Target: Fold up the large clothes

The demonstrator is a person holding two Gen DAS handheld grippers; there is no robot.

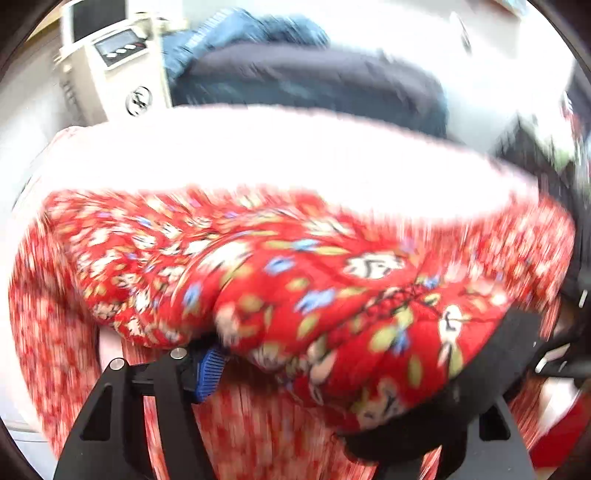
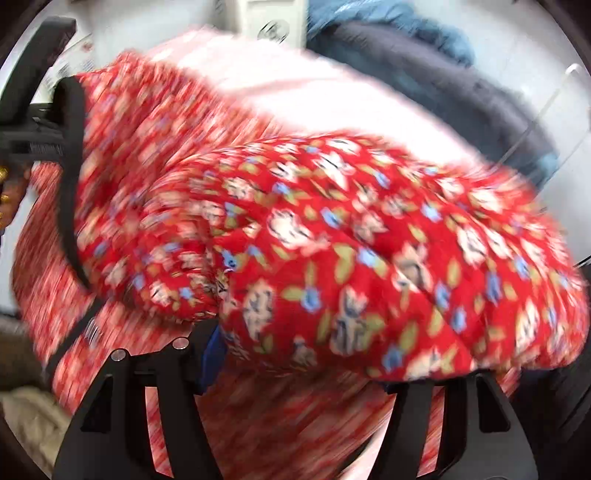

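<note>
- The red flowered garment (image 1: 295,280) is a padded piece printed with white blossoms, blue flowers and green leaves, and it fills most of both wrist views; both pictures are smeared by motion.
- In the left wrist view a thick fold of the garment lies across the left gripper (image 1: 325,373). The blue pad (image 1: 210,373) of one finger touches the cloth, and the other finger is hidden under black trim (image 1: 480,376). The jaws stand fairly wide with the padded fold between them, gripping it.
- In the right wrist view the right gripper (image 2: 306,369) also has a bulky fold of the same garment bunched between its black fingers, which stand fairly wide and clamp the cloth.
- The garment's pale pink lining (image 1: 258,151) shows above the printed side in both views.
- Behind it lie a dark garment (image 1: 314,85) and a blue one (image 1: 240,29).
- A cream machine with a small display (image 1: 110,66) stands at the upper left of the left view.
</note>
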